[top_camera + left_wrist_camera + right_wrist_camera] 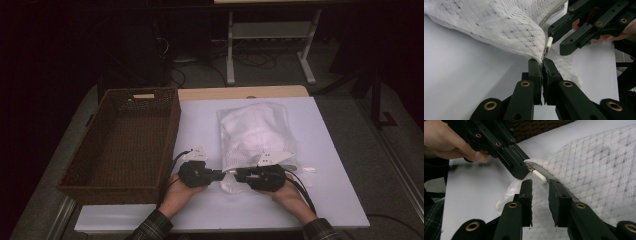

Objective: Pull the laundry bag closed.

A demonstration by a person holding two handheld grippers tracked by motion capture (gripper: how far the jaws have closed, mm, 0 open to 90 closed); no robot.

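Two hand-held grippers meet at the near corner of a white mesh laundry bag (255,134) on a white table (330,150).

The bag lies flat at the table's middle, just right of a brown wicker basket (125,142). The left gripper (542,63) has its jaws pressed together on the bag's zipper end (fabric bunches between them). The right gripper (540,185) faces it, jaws spread with a gap, the white zipper pull (539,177) just beyond their tips and not yet gripped. A hand (446,142) holds each tool.
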